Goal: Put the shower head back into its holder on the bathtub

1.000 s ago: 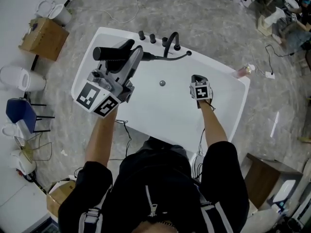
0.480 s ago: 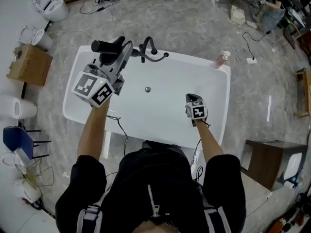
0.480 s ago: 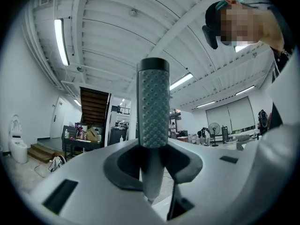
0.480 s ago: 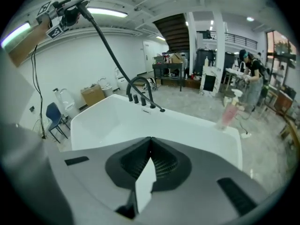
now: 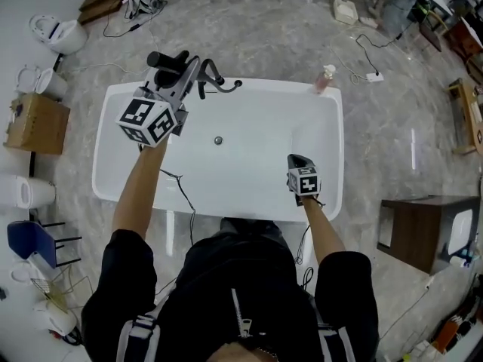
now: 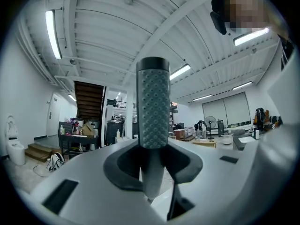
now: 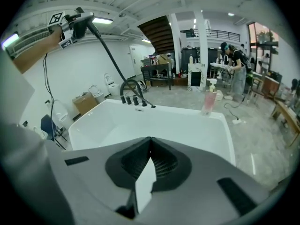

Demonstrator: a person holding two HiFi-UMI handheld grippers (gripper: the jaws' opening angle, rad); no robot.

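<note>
**Bathtub** (image 5: 332,153): white, rectangular, on a grey stone floor (image 5: 264,36). All other places are given from it.

1. **Shower head** (image 5: 164,59): dark handle with a grey dimpled face. It is in the air above the tub's far-left corner, raised well off the rim and not seated in any fitting. A black hose (image 7: 108,52) slants from it down to the far rim.
2. **Left gripper** (image 5: 181,78): over the far-left corner, with its marker cube toward the person. The fingers (image 6: 123,167) are clamped on the shower head's handle, which stands upright between them.
3. **Right gripper** (image 5: 296,160): over the near-right part of the basin, just inside the near rim and angled down. The fingers (image 7: 133,159) are pressed together with nothing between them.
4. **Faucet** (image 5: 215,78): a curved black spout with a row of black knobs (image 7: 130,100), on the far rim toward its left end.
5. **Drain** (image 5: 218,139): in the basin floor, nearer the far-left side.
6. **Pink bottle** (image 5: 324,79): upright at the far-right corner of the rim.

**Room round the edges:** the white basin lies open between the two grippers. A broad strip of floor runs along the far rim. A cardboard box (image 5: 32,123) sits well off the left end. A brown cabinet (image 5: 419,232) stands apart from the right end, with a lane of floor between them. A toilet (image 5: 56,32) stands beyond the far-left corner, well away.
</note>
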